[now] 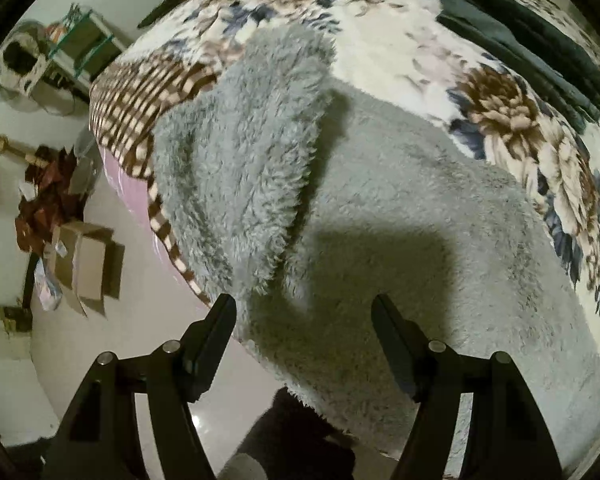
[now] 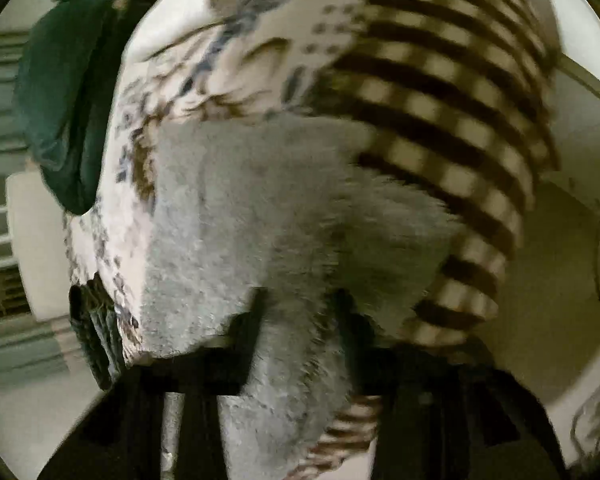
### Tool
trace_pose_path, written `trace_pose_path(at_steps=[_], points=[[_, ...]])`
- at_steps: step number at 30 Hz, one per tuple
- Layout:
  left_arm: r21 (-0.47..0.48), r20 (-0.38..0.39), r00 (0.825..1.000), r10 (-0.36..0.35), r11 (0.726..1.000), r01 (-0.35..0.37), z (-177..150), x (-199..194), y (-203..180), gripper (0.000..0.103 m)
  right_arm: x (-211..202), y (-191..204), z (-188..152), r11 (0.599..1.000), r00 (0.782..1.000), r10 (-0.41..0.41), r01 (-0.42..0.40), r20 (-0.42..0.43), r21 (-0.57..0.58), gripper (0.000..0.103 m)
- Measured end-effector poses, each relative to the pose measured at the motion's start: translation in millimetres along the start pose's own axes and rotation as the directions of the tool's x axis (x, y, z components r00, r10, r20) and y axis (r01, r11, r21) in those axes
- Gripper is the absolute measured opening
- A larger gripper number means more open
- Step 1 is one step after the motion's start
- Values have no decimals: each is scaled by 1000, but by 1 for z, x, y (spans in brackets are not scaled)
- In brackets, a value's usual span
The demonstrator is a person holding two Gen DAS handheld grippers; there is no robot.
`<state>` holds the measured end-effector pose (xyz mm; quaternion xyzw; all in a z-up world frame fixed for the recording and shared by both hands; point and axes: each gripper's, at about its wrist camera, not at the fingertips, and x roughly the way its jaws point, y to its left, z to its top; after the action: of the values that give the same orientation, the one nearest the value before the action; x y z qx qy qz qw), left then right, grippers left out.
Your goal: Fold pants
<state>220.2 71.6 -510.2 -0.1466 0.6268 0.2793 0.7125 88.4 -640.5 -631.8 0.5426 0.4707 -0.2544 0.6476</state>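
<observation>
Grey fluffy pants (image 1: 380, 216) lie on a floral blanket (image 1: 380, 52) on a bed, one part folded up in a raised flap (image 1: 244, 152) at the left. My left gripper (image 1: 303, 312) is open and empty, just above the near edge of the pants. In the right wrist view, which is blurred, my right gripper (image 2: 300, 312) is shut on a bunch of the grey pants (image 2: 260, 208), and fabric hangs down between the fingers.
Dark green folded clothes (image 1: 532, 40) lie at the far right of the bed, also in the right wrist view (image 2: 64, 112). Cardboard boxes (image 1: 88, 264) and clutter sit on the floor left. A checked blanket border (image 2: 452, 128) drapes over the bed's edge.
</observation>
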Motion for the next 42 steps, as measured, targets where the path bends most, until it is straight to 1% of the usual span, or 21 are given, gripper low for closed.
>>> trace_pose_path(at_steps=[2, 4, 6, 7, 8, 9, 11, 12, 14, 16, 20, 24, 25, 26, 27, 29, 32, 34, 36, 38, 42], points=[[-16, -7, 1000, -6, 1000, 6, 2, 0, 5, 68, -23, 6, -10, 999, 997, -32, 34, 69, -31, 4], [-24, -3, 1000, -12, 1000, 12, 7, -1, 10, 68, -39, 0, -14, 998, 994, -66, 66, 89, -5, 4], [-23, -2, 1000, -31, 999, 31, 12, 0, 13, 68, -34, -9, -16, 996, 995, -88, 88, 42, 12, 5], [-14, 1, 999, -33, 999, 33, 15, 2, 13, 68, -25, -13, -16, 994, 994, -105, 105, 7, 13, 11], [-8, 4, 999, -36, 999, 37, 18, 3, 14, 68, -20, -15, -15, 991, 991, -135, 136, -20, 15, 25], [-4, 9, 999, -42, 999, 42, 21, 3, 15, 68, -14, -14, -15, 985, 985, -170, 171, -38, 20, 33], [2, 22, 999, -40, 999, 40, 26, 2, 20, 68, -20, -6, -19, 986, 986, -166, 166, -3, 28, 52], [7, 32, 999, -37, 999, 37, 29, 0, 21, 68, -24, 4, -23, 986, 985, -169, 168, 25, 19, 56], [29, 80, 997, -14, 1000, 12, 36, -6, 24, 68, -27, 27, -36, 983, 981, -182, 184, 73, -21, 76], [58, 113, 993, 15, 998, -22, 46, -9, 25, 69, -20, 51, -49, 980, 978, -186, 192, 90, -60, 87], [98, 161, 985, 69, 992, -86, 74, -6, 15, 71, 4, 100, -82, 951, 970, -225, 238, 87, -196, 89], [110, 153, 982, 109, 986, -126, 106, 16, 3, 68, 34, 136, -111, 919, 964, -258, 266, 66, -289, 89], [111, 141, 983, 119, 985, -136, 112, 25, 5, 61, 40, 141, -117, 914, 962, -267, 271, 55, -303, 89], [107, 123, 987, 108, 987, -122, 117, 32, 13, 32, 44, 141, -121, 908, 959, -278, 279, 49, -313, 89], [81, 90, 992, 93, 992, -101, 122, 39, 27, 17, 46, 141, -126, 903, 958, -284, 281, 39, -325, 89], [9, 62, 995, 74, 997, -75, 125, 48, 60, 17, 46, 138, -131, 902, 959, -282, 275, 27, -332, 89], [-144, -14, 996, 88, 986, -89, 121, 70, 130, 20, 48, 142, -141, 887, 952, -306, 294, 23, -355, 89], [-235, -59, 998, 1, 972, -15, 114, 83, 164, 21, 48, 142, -146, 884, 949, -314, 293, 1, -364, 89], [-285, -73, 993, -91, 956, 67, 109, 87, 180, 21, 48, 145, -154, 885, 950, -312, 284, -18, -368, 89], [-321, -60, 979, -195, 933, 166, 104, 80, 188, 21, 47, 148, -163, 891, 954, -296, 259, -45, -373, 89], [-383, -10, 950, -313, 878, 285, 102, 72, 195, 27, 51, 147, -185, 922, 955, -255, 193, -150, -335, 89]])
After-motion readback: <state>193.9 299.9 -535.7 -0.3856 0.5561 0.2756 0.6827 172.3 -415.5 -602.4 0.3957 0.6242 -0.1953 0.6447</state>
